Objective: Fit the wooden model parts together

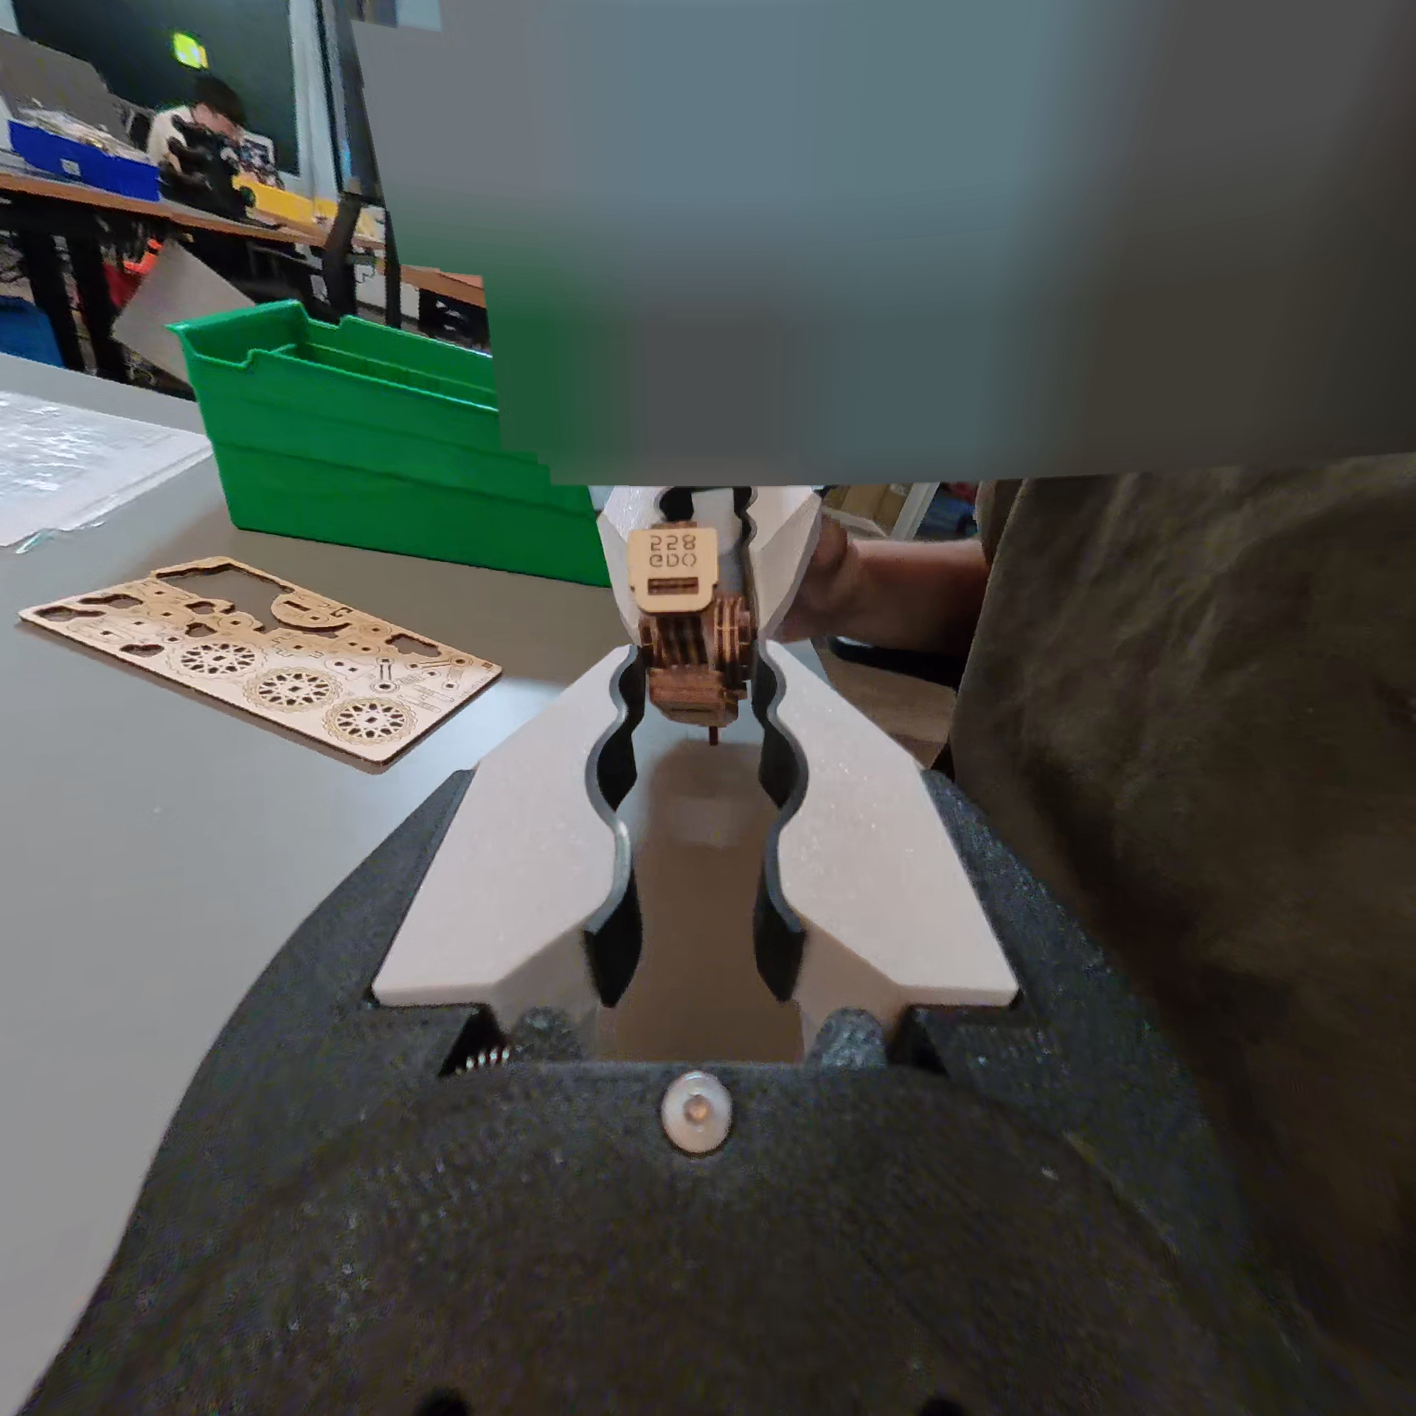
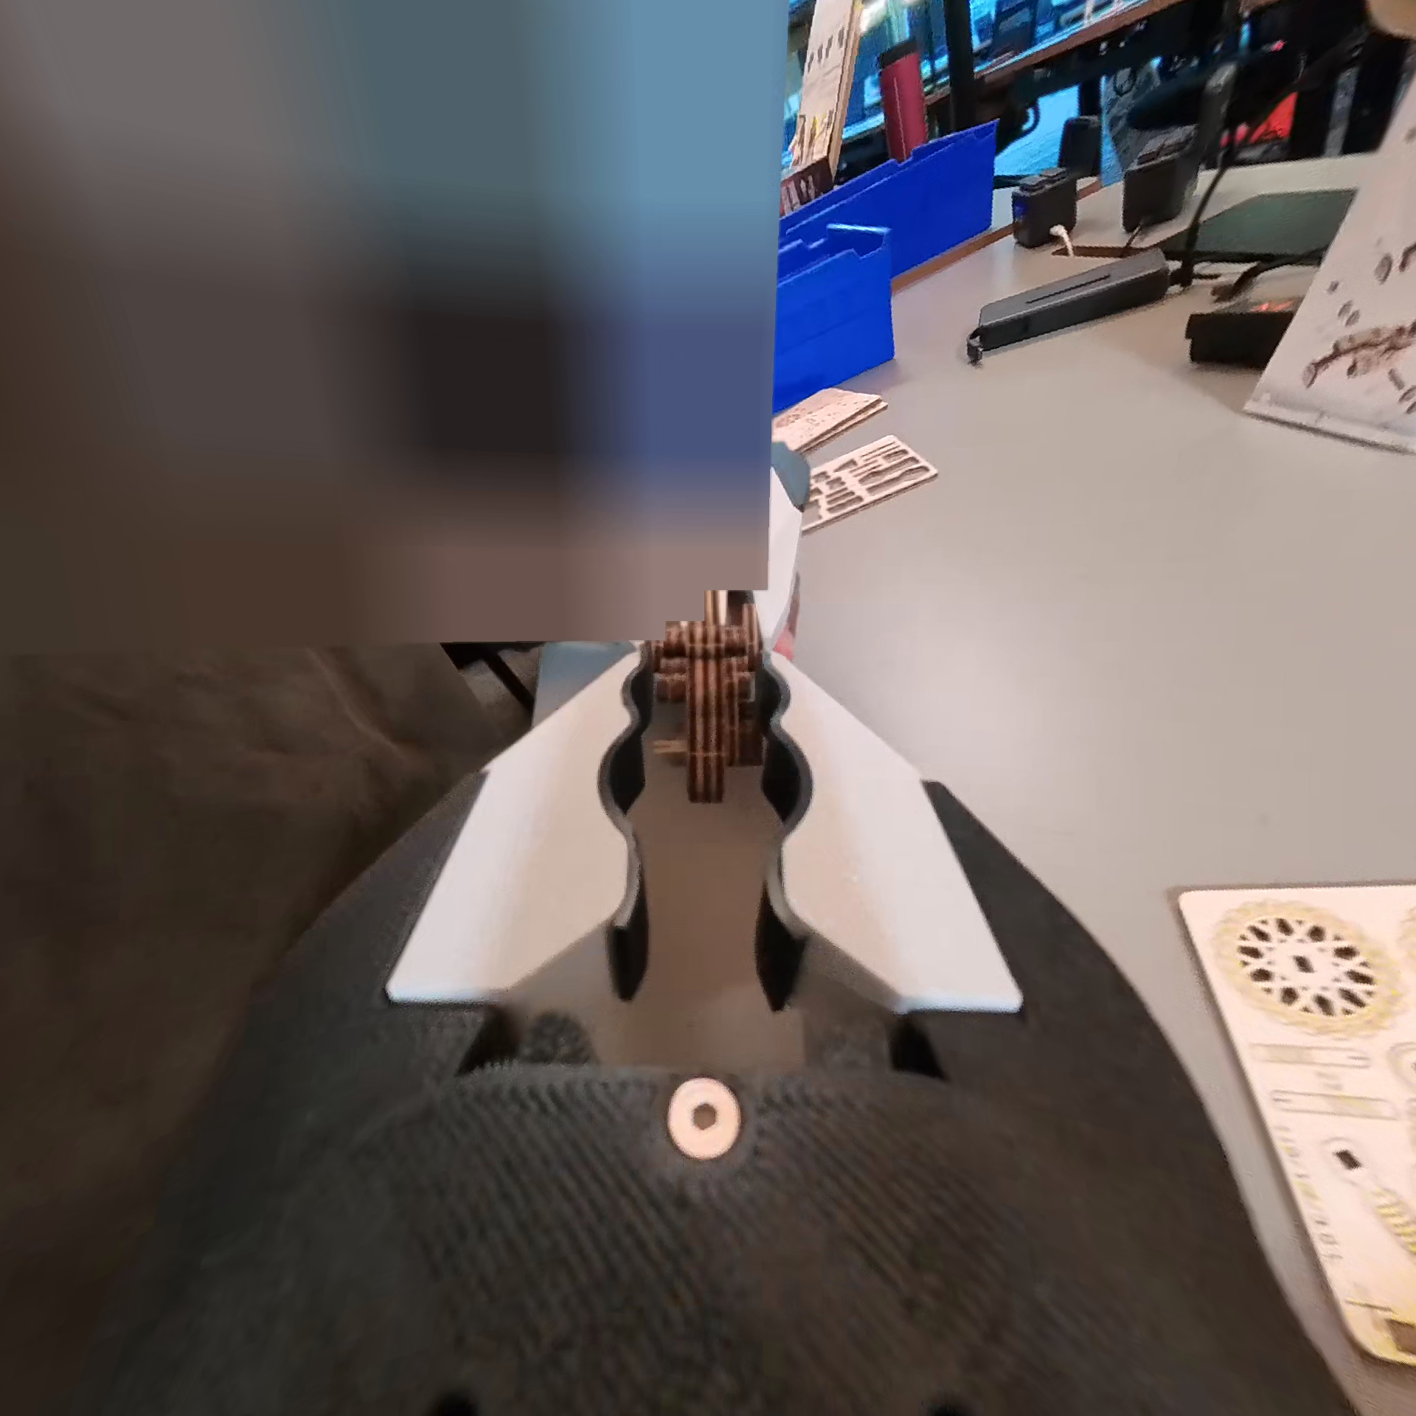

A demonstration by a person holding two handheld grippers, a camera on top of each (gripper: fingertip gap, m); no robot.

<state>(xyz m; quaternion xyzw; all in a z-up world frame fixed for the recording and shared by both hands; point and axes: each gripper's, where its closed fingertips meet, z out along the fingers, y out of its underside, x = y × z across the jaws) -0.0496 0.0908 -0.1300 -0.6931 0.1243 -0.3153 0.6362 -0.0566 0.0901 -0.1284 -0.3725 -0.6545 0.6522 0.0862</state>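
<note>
A small layered wooden model assembly (image 1: pixel 693 689) hangs in the air above the grey table, between both grippers. A pale engraved wooden plate (image 1: pixel 674 571) sits on its top. My left gripper (image 1: pixel 697 663) is closed on the assembly's sides at its fingertips. The right gripper's white fingers (image 1: pixel 785 559) come in from the far side and clamp the same assembly. In the right wrist view the striped wooden assembly (image 2: pixel 716 728) sits between my right gripper's tips (image 2: pixel 705 674), and a white finger of the left gripper (image 2: pixel 785 536) shows behind it.
A laser-cut wooden parts sheet (image 1: pixel 260 659) lies on the table to the left, also at the lower right in the right wrist view (image 2: pixel 1318 1073). Stacked green bins (image 1: pixel 368 444), blue bins (image 2: pixel 835 306), a smaller parts sheet (image 2: pixel 873 475), a propped booklet (image 2: pixel 1348 322) and black devices (image 2: pixel 1073 299) stand farther off.
</note>
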